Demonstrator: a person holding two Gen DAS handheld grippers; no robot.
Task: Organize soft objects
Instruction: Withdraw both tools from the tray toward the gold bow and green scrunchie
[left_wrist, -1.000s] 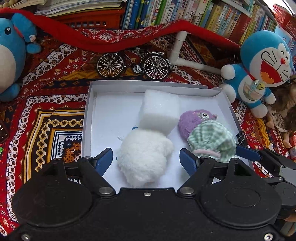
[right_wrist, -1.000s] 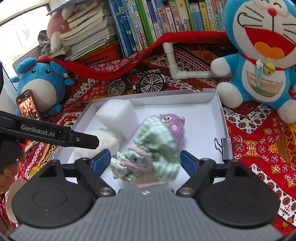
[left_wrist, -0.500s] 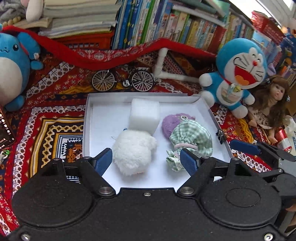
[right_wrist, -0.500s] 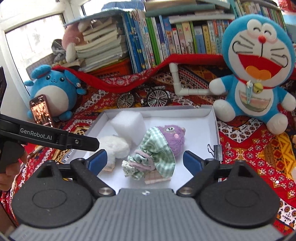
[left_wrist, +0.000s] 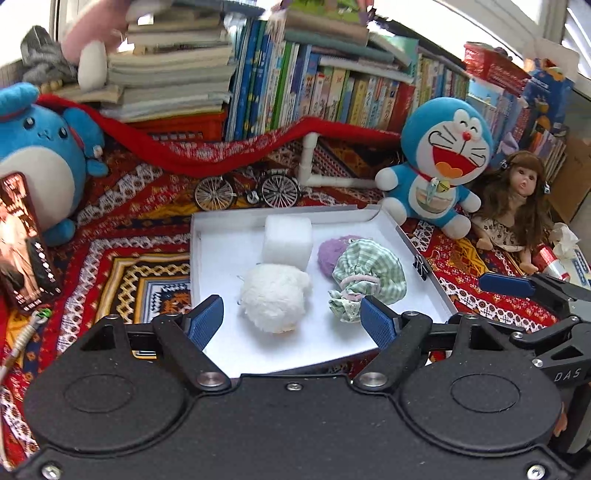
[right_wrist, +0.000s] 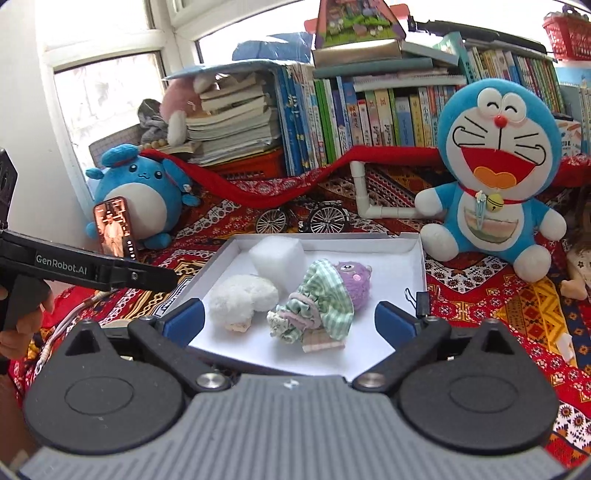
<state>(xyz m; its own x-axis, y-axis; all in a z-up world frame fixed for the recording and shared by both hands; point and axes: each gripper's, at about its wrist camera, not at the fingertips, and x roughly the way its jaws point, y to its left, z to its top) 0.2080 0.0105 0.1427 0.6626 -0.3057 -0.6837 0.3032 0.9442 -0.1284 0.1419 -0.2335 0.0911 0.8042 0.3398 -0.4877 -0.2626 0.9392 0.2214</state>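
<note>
A shallow white box lies on the patterned cloth. Inside it sit a white foam block, a fluffy white plush, a purple plush and a green checked fabric pouch leaning on the purple one. My left gripper hovers open above the box's near edge, nothing between its blue pads. My right gripper is also back from the box, its jaws opening wide and empty.
A big blue cat plush and a doll sit right of the box. A round blue plush with a phone stands left. A toy bicycle, white pipe and books lie behind.
Both grippers have pulled back and up from the box, so its contents look smaller. The right gripper's jaws widened and left the green pouch lying in the box.
</note>
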